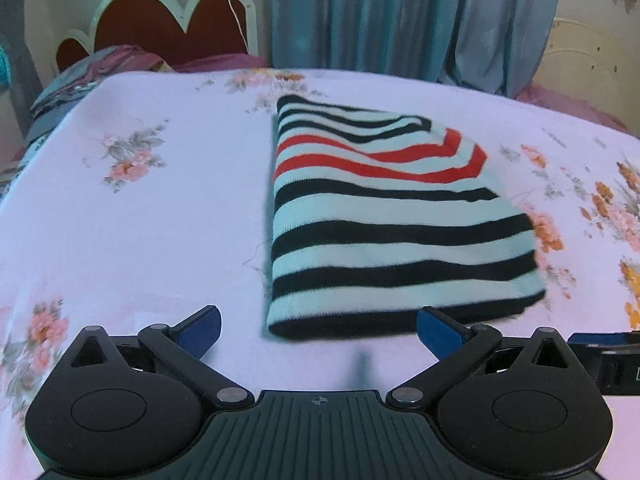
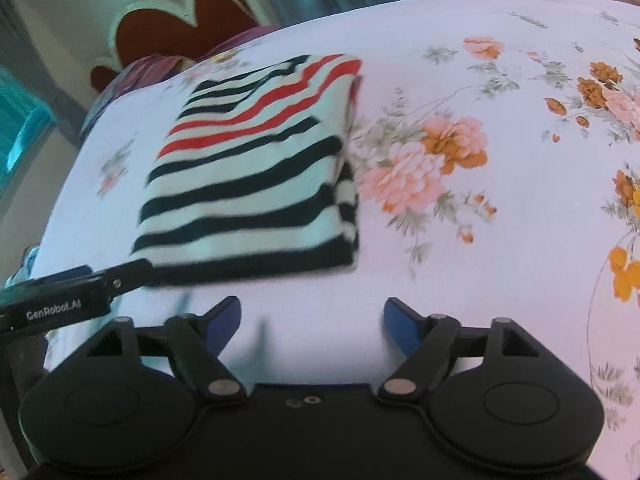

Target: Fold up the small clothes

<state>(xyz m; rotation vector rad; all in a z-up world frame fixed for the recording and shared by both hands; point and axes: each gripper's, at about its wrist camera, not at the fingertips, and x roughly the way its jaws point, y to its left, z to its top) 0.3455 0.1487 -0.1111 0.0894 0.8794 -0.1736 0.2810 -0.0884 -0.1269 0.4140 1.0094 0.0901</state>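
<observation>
Striped garment (image 1: 384, 220) lies folded on the floral bedsheet (image 1: 140, 220), just beyond both grippers. Left gripper (image 1: 318, 326) and right gripper (image 2: 312, 320) jaws apart, empty. I lift clear without snagging its near edge.

Left hand-held gripper (image 1: 318, 330) and right hand-held gripper (image 2: 312, 322) gape empty, angled downward.

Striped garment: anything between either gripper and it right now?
Nothing visible. The folded striped garment lies flat on the floral bedsheet, with only bare sheet between it and the open left gripper. The right gripper is open too, nothing between its fingers, with bare sheet up to the garment's near edge.
</observation>
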